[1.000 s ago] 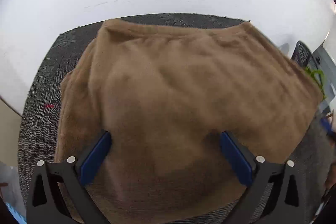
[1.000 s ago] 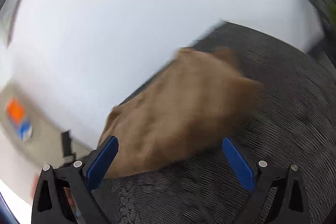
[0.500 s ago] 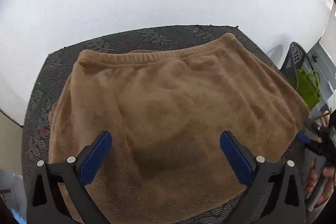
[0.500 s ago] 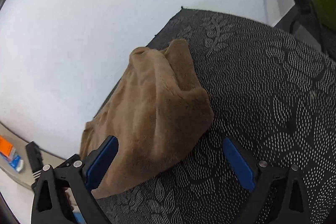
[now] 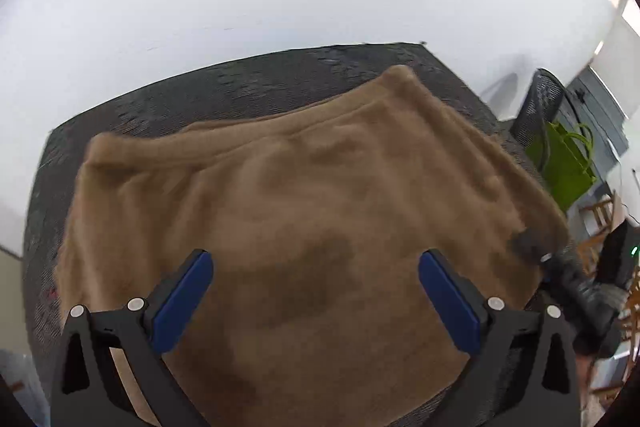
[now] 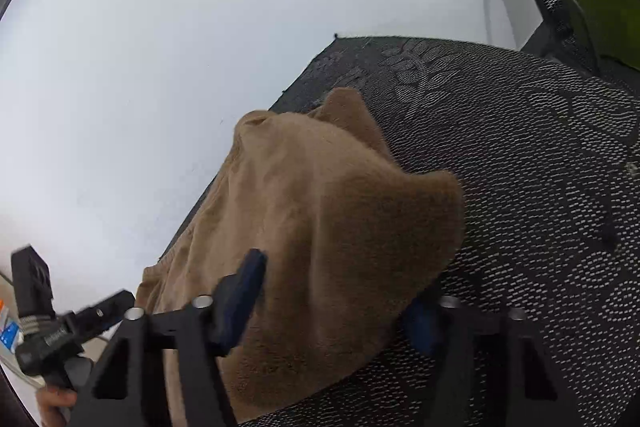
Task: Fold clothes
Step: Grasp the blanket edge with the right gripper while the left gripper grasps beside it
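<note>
The right gripper jaws are closing around the near corner of the brown fleece garment; the left gripper hangs wide apart above it. The garment lies on the dark patterned mat. A thin bite could slip, spoiling the fold.

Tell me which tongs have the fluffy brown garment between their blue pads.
The right tongs, closing over the fluffy brown garment; the left tongs hover open above it.
</note>
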Tool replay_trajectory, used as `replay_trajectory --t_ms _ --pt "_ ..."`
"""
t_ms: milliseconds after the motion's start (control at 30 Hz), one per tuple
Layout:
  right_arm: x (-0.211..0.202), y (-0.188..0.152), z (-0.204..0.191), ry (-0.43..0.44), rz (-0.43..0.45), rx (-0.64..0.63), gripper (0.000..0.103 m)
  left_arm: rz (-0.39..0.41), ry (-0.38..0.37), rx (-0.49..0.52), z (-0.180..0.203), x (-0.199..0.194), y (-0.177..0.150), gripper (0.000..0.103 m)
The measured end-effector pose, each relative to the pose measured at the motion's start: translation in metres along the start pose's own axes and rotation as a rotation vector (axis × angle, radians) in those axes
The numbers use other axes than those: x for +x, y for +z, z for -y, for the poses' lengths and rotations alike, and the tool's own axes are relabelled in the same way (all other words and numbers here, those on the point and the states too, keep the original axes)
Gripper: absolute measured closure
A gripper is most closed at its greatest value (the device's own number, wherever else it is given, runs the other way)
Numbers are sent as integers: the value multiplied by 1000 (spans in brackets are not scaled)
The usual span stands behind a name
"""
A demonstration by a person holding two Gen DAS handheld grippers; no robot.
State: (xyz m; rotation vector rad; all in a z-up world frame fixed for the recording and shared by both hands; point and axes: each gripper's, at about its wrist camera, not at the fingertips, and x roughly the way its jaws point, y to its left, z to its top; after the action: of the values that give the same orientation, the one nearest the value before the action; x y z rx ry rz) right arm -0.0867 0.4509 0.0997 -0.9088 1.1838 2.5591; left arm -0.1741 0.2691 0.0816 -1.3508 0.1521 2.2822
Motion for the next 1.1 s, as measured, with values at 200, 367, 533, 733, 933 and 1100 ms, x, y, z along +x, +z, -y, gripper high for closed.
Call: replay_trajectory --t_ms 200,367,533,733,933,1100 --pt "-2 0 -12 3 39 -88 68 -95 -158 2 56 35 46 0" --pt "-18 -15 -55 -29 168 -344 69 -191 -273 -33 96 66 83 0" --pt "-24 -21 -64 -60 199 -409 69 -283 -291 5 135 87 110 0" --pt "-25 -15 -70 -90 219 -470 69 -419 -183 149 177 113 115 0" --pt "-34 -34 -86 -103 266 -574 69 -480 -61 242 199 133 111 0" --pt "-31 -35 -90 -107 277 -597 69 -506 78 360 218 145 109 0"
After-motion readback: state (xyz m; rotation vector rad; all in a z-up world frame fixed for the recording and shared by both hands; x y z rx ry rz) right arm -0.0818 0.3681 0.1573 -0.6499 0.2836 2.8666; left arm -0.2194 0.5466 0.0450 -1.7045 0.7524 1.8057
